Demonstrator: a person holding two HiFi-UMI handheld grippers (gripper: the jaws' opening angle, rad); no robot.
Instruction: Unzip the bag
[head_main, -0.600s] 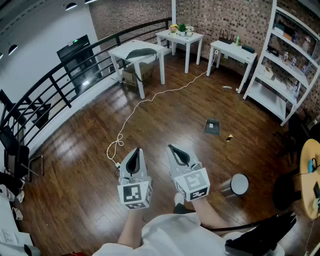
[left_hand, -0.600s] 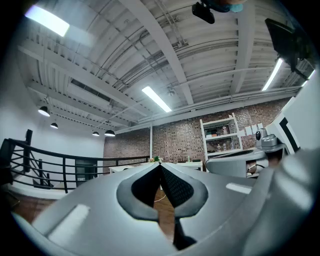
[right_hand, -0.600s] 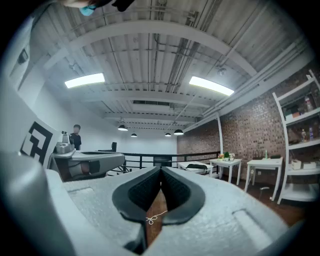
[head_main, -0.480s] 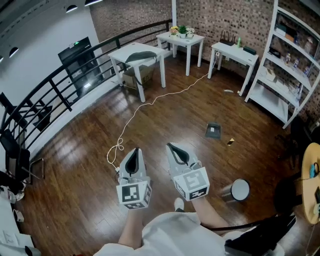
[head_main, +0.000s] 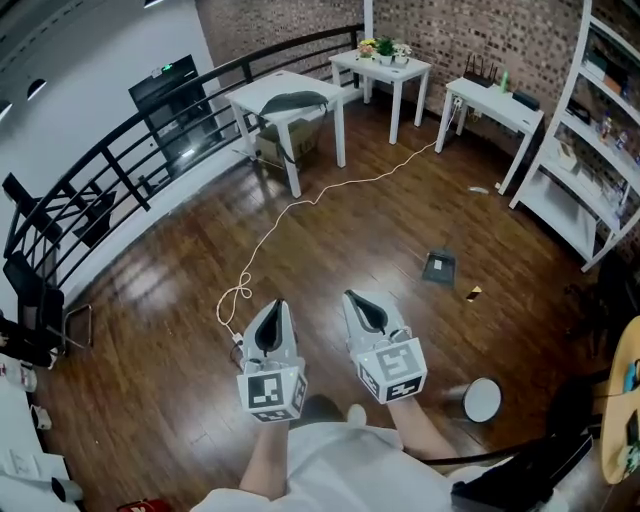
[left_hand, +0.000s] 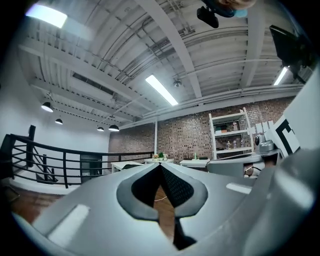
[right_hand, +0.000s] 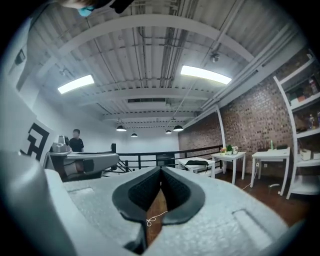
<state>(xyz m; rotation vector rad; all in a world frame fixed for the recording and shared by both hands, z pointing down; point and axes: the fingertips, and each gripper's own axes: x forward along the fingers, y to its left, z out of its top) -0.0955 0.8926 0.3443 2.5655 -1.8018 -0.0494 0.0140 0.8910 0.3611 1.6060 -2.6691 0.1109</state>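
A dark grey bag (head_main: 293, 101) lies on a white table (head_main: 262, 92) far across the room, near the railing. The right gripper view also catches the bag (right_hand: 196, 161), small, on that table. My left gripper (head_main: 273, 304) and right gripper (head_main: 352, 296) are held side by side close to my body, high above the wooden floor and far from the bag. Both are shut with nothing between the pads. In the left gripper view the left gripper (left_hand: 160, 165) has its jaws meeting at the tips; in the right gripper view the right gripper (right_hand: 161, 170) shows the same.
A white cable (head_main: 300, 200) snakes over the floor from the back tables towards me. A cardboard box (head_main: 282, 146) sits under the bag's table. A dark flat item (head_main: 439, 266) and a round stool (head_main: 483, 399) stand at right; white shelving (head_main: 590, 150) lines the right wall; a black railing (head_main: 110, 170) runs along the left. A person (right_hand: 76, 140) stands far off.
The view has shifted: the table with the bag and the shelves sit further right in the picture. Both grippers stay shut and keep the same pose before me.
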